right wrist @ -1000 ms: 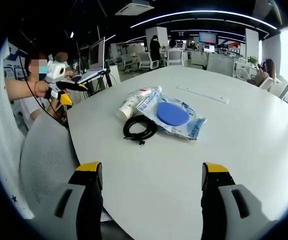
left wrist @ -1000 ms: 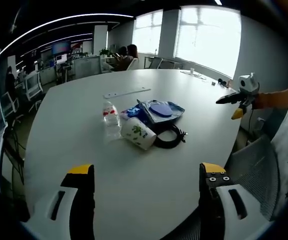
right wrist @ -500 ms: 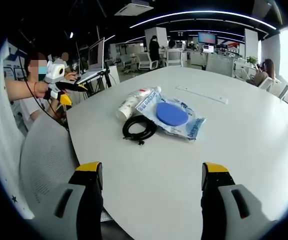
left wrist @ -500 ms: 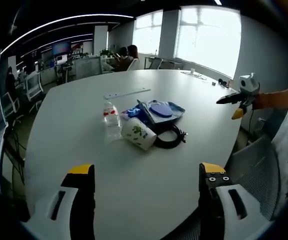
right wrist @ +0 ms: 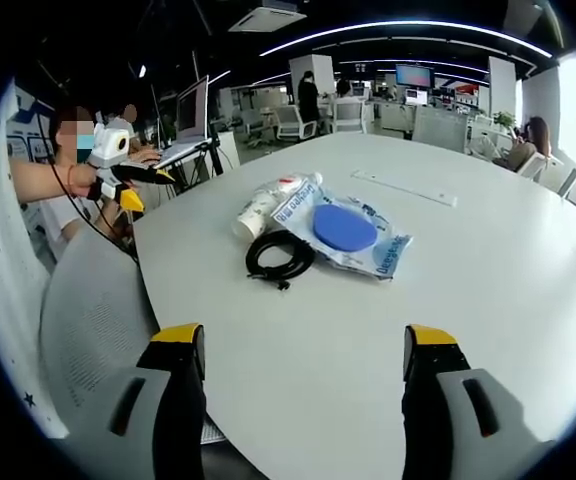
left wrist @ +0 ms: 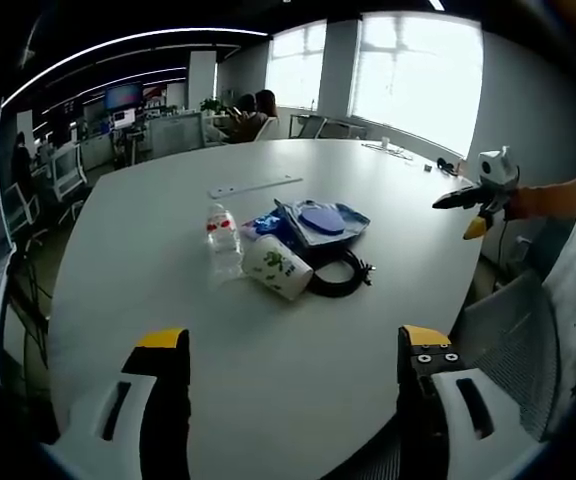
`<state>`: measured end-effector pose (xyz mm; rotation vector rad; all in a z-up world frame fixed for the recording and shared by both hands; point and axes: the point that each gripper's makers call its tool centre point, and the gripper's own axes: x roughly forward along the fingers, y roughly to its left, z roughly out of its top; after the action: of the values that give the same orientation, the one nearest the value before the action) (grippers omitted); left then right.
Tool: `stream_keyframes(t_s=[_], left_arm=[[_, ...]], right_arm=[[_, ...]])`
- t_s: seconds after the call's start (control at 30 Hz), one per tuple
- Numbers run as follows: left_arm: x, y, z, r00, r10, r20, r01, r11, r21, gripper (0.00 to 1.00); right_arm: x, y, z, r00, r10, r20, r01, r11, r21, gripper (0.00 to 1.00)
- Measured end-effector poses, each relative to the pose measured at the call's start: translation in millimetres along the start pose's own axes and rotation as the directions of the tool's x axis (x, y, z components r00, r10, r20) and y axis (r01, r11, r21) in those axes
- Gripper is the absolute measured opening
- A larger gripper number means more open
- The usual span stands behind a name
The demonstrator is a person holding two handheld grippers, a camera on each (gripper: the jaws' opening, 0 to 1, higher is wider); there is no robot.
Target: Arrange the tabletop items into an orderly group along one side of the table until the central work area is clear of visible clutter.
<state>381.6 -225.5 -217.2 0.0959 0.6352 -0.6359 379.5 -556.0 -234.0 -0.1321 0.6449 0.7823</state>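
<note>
- The left gripper (left wrist: 286, 365) hovers above the near edge of the large white oval tabletop (left wrist: 168, 240); its two yellow-tipped fingers (left wrist: 163, 345) stand wide apart with nothing between them.
- The right gripper (right wrist: 306, 365) hovers above another edge of the same tabletop (right wrist: 488, 260), its yellow-tipped fingers (right wrist: 426, 340) likewise spread wide and holding nothing.
- The items sit in a loose cluster near the middle of the tabletop, well apart from both grippers.
- In the left gripper view, a small clear plastic water bottle with a red label (left wrist: 222, 238) stands upright at the cluster's left side.
- Just beside it, a white mug with a green leaf print (left wrist: 278, 266) lies on its side, touching a coiled black cable (left wrist: 338, 274).
- Behind them lies a clear plastic bag with blue print (left wrist: 320, 222), with a round blue disc (left wrist: 322, 218) in or on it.
- A long, thin, pale strip (left wrist: 254, 186) lies flat farther back, apart from the cluster.
- In the right gripper view, the coiled black cable (right wrist: 280, 256) is nearest, the bag (right wrist: 353, 238) with its disc (right wrist: 345, 227) just beyond, and the mug (right wrist: 256, 212) and the bottle (right wrist: 290, 186) at the far left of the cluster.
- The strip (right wrist: 404, 188) lies beyond them.
</note>
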Motion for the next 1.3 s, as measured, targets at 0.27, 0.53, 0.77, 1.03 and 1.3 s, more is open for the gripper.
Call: stream_keyframes(t_s=[0.27,0.53,0.77,1.03,1.3], left_arm=[[0,-0.2,0.2,1.000,-0.001,0.001,0.001,1.000,0.002,0.88],[1,0.7,4.7,1.000,-0.002,0.003,0.002,1.000,0.007,0.88],[7,0.7,12.4,1.000,-0.008,0.005,0.008,1.000,0.018,0.88],[12,2.0,19.9,1.000,-0.016,0.006,0.016,0.999,0.029,0.88],[18,0.4,29.0,1.000,-0.028,0.007,0.027,0.999,0.046,0.88]], right_arm=[[0,0,0.3,1.000,-0.001,0.002,0.001,1.000,0.003,0.81],[1,-5,5.2,1.000,-0.003,0.012,0.003,1.000,0.004,0.81],[0,-12,9.1,1.000,-0.010,0.017,0.010,1.000,0.003,0.81],[1,-20,13.5,1.000,-0.016,0.025,0.016,1.000,0.003,0.81],[3,-27,21.7,0.999,-0.022,0.041,0.022,1.000,0.012,0.81]])
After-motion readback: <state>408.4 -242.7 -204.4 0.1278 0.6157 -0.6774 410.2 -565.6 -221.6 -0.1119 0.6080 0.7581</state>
